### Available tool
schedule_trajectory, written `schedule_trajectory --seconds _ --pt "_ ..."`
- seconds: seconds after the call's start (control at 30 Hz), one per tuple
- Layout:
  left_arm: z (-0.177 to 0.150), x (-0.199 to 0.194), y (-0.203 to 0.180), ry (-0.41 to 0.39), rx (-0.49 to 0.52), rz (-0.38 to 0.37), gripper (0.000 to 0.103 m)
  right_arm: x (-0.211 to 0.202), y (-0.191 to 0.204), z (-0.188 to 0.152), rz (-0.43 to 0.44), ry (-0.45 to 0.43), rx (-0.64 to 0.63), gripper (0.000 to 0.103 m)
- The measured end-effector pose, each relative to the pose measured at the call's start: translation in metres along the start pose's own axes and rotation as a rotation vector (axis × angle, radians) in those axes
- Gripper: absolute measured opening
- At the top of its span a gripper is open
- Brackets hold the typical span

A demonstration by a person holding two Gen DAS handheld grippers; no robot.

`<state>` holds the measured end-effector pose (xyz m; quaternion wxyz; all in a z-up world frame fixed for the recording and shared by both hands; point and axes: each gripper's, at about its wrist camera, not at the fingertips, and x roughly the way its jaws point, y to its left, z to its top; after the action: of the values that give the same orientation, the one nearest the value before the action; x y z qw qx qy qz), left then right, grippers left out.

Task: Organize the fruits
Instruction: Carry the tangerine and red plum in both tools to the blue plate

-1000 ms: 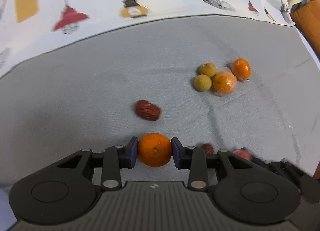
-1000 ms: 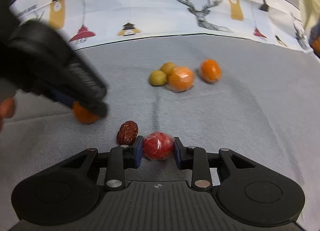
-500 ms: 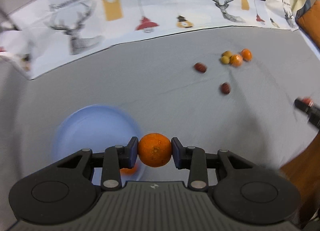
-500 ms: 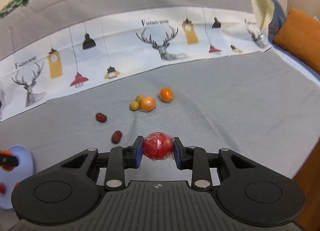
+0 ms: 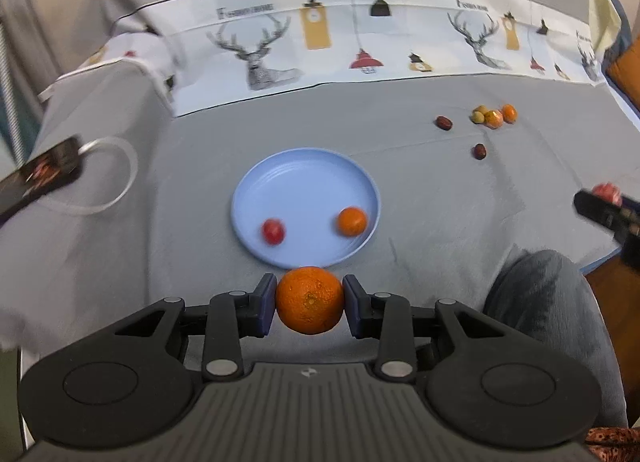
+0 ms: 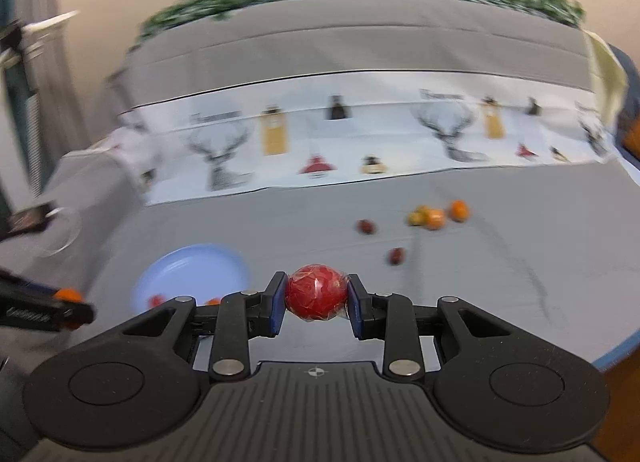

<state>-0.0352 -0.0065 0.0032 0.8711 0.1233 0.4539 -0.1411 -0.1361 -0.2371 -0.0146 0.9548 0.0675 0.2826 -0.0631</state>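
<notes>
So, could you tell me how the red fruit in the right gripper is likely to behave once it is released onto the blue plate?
The red fruit is round, so it will probably roll before settling. Its shiny, crinkled clear wrap suggests a rather slippery surface. The blue plate has a raised rim, which should likely contain it, as it does the small orange already inside.

The white printed cloth band (image 5: pixel 360 42) carried a heading at 11 o'clock and again at 1 o'clock in the left wrist view. The lettering began with "F"; the rest was too blurred to read. No other text was legible.
</notes>
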Motion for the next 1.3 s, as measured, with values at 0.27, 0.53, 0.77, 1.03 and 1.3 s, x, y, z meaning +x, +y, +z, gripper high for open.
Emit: schedule_trajectory --seconds 0.27,0.53,0.77,1.03,1.3 --pt "-0.045 -0.035 0.028 -0.043 -0.074 0.011 0.039 -0.034 0.072 -0.027 0.114 0.027 -0.133 0.033" --pt "-0.065 -0.056 0.040 -0.086 -0.117 -0.008 0.039 -0.058 0.114 -0.039 0.142 -0.016 -0.284 0.033" --pt "-0.070 -0.065 0.045 -0.108 -0.128 -0.006 0.039 -0.068 0.118 -0.038 0.140 -0.034 -0.295 0.033" --pt "-0.071 -0.063 0.047 -0.107 -0.128 -0.001 0.039 -0.064 0.122 -0.038 0.148 -0.021 -0.323 0.033" --pt "-0.071 -0.053 0.049 -0.087 -0.126 -0.003 0.039 -0.056 0.124 -0.038 0.154 0.002 -0.340 0.033"
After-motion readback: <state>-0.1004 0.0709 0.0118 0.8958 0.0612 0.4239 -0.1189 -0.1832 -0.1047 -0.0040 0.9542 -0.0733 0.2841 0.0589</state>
